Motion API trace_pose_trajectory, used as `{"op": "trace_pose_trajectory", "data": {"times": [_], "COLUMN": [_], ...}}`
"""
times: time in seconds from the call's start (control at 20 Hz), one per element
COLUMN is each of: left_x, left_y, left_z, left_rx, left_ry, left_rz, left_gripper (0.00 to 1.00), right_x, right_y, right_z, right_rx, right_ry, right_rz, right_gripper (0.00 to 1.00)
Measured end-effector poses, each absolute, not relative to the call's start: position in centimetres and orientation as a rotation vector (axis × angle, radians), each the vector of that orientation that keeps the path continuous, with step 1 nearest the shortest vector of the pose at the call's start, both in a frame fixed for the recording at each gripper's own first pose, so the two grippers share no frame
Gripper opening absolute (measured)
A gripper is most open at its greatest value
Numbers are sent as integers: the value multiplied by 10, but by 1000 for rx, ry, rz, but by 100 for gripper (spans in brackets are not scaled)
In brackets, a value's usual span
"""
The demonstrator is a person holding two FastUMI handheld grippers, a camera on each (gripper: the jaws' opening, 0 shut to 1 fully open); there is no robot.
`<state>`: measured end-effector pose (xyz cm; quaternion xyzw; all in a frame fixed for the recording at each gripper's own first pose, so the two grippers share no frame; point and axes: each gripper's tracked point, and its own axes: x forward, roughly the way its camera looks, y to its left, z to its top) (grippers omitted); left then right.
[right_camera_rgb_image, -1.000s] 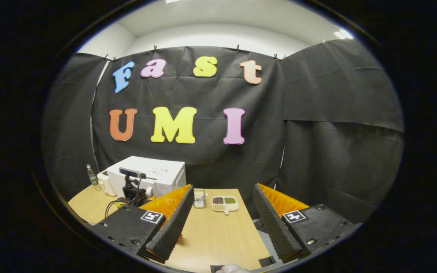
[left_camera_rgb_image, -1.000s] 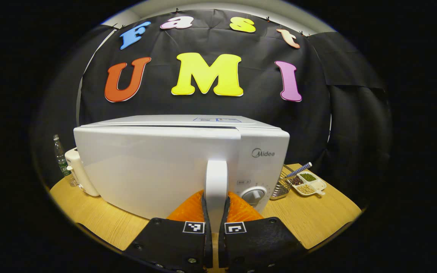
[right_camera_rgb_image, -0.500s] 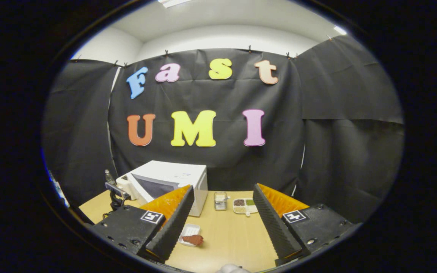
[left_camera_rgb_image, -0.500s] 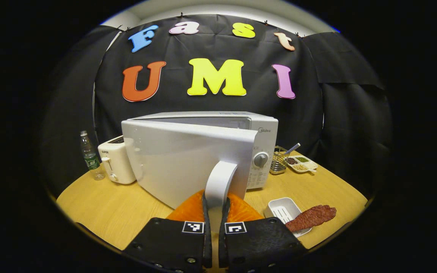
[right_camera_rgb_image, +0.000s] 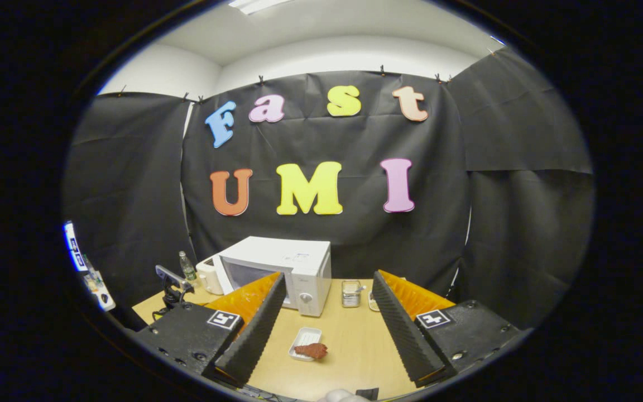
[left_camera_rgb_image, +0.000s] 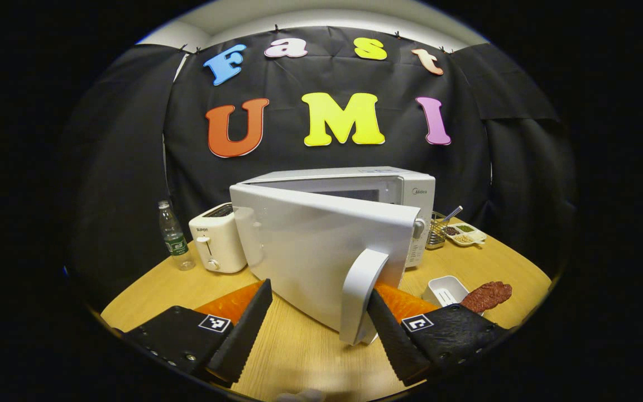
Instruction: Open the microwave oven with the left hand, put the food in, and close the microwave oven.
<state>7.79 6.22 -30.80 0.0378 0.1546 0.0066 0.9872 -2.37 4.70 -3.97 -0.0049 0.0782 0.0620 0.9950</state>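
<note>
The white microwave (left_camera_rgb_image: 349, 223) stands mid-table with its door (left_camera_rgb_image: 321, 251) swung partly out toward me. The door's white handle (left_camera_rgb_image: 358, 296) hangs between the spread fingers of my left gripper (left_camera_rgb_image: 318, 332), close to the right finger; the gripper is open and holds nothing. The food, a dark red-brown piece of meat (left_camera_rgb_image: 486, 295), lies across a small white tray (left_camera_rgb_image: 443, 289) to the right of the door. In the right gripper view the microwave (right_camera_rgb_image: 282, 268) sits farther off, and the meat (right_camera_rgb_image: 311, 350) rests on its tray (right_camera_rgb_image: 305, 336) just ahead of my open right gripper (right_camera_rgb_image: 327, 326).
A white toaster (left_camera_rgb_image: 218, 244) and a water bottle (left_camera_rgb_image: 172, 228) stand left of the microwave. A wire basket (left_camera_rgb_image: 437, 231) and a divided dish of beans (left_camera_rgb_image: 466, 234) sit to its right at the back. The wooden table (left_camera_rgb_image: 299, 357) runs beneath both grippers.
My left gripper pulled the door outward while shut on the handle, then opened and let the handle go. The right gripper stayed open as its view swung to bring the tray in front.
</note>
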Motion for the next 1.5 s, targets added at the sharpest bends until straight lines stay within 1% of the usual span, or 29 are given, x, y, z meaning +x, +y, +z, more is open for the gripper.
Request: {"op": "trace_pose_trajectory", "data": {"times": [0.05, 0.25, 0.3, 0.35, 0.4, 0.45, 0.5, 0.55, 0.65, 0.7, 0.75, 0.8, 0.9, 0.95, 1.0, 1.15, 1.2, 1.25, 1.35, 1.4, 1.45, 1.5], "left_x": [76, 66, 61, 59, 54, 50, 45, 40, 28, 22, 17, 12, 1, -4, -6, -16, -18, -20, -25, -25, -25, -26], "left_y": [66, 76, 79, 83, 88, 95, 102, 110, 128, 138, 147, 157, 178, 188, 198, 223, 230, 236, 252, 263, 275, 287], "left_z": [-306, -304, -303, -301, -300, -299, -298, -298, -299, -298, -299, -298, -298, -298, -299, -301, -301, -301, -298, -295, -294, -294], "left_rx": [83, 62, 64, 73, 84, 93, 97, 96, 102, 107, 113, 121, 123, 113, 101, 94, 96, 107, 157, 174, 176, 167], "left_ry": [304, 312, 315, 311, 312, 308, 309, 310, 319, 323, 329, 331, 334, 339, 340, 351, 356, 359, 354, 348, 353, 358], "left_rz": [25, 46, 49, 52, 58, 66, 74, 83, 108, 120, 133, 146, 174, 187, 201, 221, 227, 233, 256, 274, 295, 322], "left_gripper": [95, 95, 95, 95, 95, 95, 95, 95, 95, 95, 95, 95, 95, 100, 95, 95, 95, 95, 96, 95, 95, 95], "right_x": [-25, -33, -35, -37, -38, -40, -41, -41, -43, -43, -43, -43, -43, -42, -42, -39, -38, -37, -35, -34, -34, -33], "right_y": [49, 55, 56, 58, 60, 63, 65, 68, 77, 83, 88, 94, 104, 110, 115, 126, 129, 132, 136, 138, 139, 139], "right_z": [-42, -47, -48, -51, -53, -56, -58, -62, -70, -73, -76, -76, -78, -80, -80, -83, -84, -86, -88, -89, -92, -93], "right_rx": [-6, -11, -12, -13, -12, -11, -7, -3, 7, 10, 10, 8, 4, 2, 1, -4, -6, -10, -10, -11, -16, -19], "right_ry": [162, 166, 169, 171, 176, 180, 185, 190, 207, 215, 220, 221, 223, 225, 226, 234, 235, 239, 243, 246, 251, 255], "right_rz": [127, 137, 139, 140, 143, 146, 149, 154, 165, 177, 186, 195, 215, 225, 233, 250, 255, 257, 263, 267, 269, 271], "right_gripper": [92, 92, 99, 92, 99, 99, 92, 99, 99, 92, 99, 92, 92, 92, 92, 92, 99, 92, 92, 100, 100, 92]}}
